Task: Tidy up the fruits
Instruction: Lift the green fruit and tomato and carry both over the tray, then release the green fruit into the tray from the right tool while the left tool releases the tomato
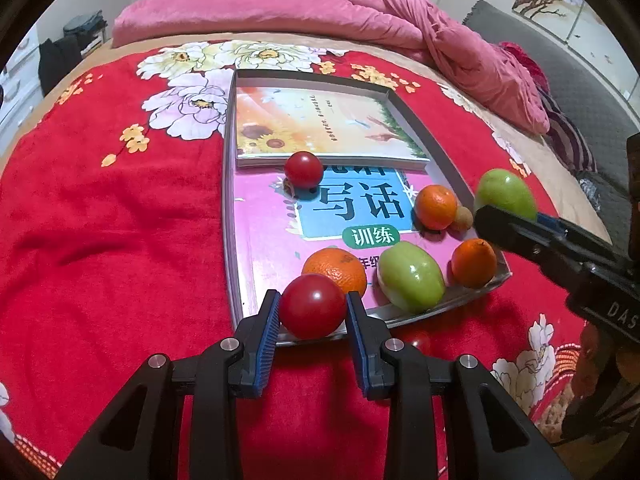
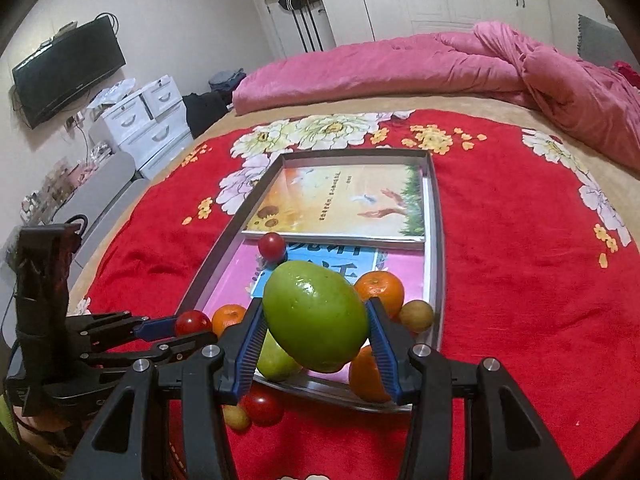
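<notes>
Grip first: left gripper (image 1: 312, 308) clamped on a red tomato (image 1: 312, 306), both blue pads pressed to its sides, held over the near edge of the tray (image 1: 436, 152). Right gripper (image 2: 316, 320) closed on a green fruit (image 2: 316, 316), oval and glossy, tilted between the pads, above the tray's near right end. Tray is shallow, grey-rimmed, sitting on a red floral blanket (image 1: 112, 240). Inside it: a pink workbook (image 1: 264, 240) under a sunflower-cover book (image 1: 320, 124), which fills the far half. On the pink cover, a second tomato (image 1: 303, 169) against the upper book's edge; an orange (image 1: 436, 207) with a small tan fruit (image 1: 463, 218) touching it at the right wall; another orange (image 1: 336, 270), a second green fruit (image 1: 412, 282) and a third orange (image 1: 474, 262) along the near rim. Outside the tray, on the blanket just below the rim, a loose tomato (image 2: 262, 406) beside a yellowish fruit (image 2: 236, 418), partly hidden by the right gripper's finger, possibly a longan. Pink duvet (image 1: 320, 12) bunched at the far side of the bed.
</notes>
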### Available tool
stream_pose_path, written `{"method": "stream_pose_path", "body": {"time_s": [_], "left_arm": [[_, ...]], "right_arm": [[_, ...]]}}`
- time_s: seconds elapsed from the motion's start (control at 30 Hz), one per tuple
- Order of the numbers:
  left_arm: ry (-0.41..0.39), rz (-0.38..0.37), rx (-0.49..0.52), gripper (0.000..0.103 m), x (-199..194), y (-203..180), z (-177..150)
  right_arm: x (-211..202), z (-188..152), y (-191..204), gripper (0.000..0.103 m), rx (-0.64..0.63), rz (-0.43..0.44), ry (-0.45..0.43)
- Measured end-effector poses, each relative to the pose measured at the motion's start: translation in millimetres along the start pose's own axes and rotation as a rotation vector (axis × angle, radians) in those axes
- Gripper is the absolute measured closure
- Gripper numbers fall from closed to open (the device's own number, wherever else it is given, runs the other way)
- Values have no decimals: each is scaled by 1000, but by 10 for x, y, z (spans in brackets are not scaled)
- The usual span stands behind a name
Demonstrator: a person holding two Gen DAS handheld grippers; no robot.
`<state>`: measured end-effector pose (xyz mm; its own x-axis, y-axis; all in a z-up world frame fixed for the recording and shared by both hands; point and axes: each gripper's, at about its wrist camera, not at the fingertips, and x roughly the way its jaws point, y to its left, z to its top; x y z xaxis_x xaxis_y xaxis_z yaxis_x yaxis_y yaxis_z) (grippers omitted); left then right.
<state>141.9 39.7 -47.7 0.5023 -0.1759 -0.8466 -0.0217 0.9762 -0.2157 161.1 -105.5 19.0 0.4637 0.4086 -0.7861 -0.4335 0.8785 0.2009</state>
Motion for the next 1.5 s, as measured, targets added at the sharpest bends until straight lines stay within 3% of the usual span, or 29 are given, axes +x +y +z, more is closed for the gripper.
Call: {"method": "stream_pose_path", "body": {"time_s": [1.5], "left_arm": [[0,-24,-1,70,66,5,28]], "right_arm": [[477,-38,-42,53,25,-84,90]]}}
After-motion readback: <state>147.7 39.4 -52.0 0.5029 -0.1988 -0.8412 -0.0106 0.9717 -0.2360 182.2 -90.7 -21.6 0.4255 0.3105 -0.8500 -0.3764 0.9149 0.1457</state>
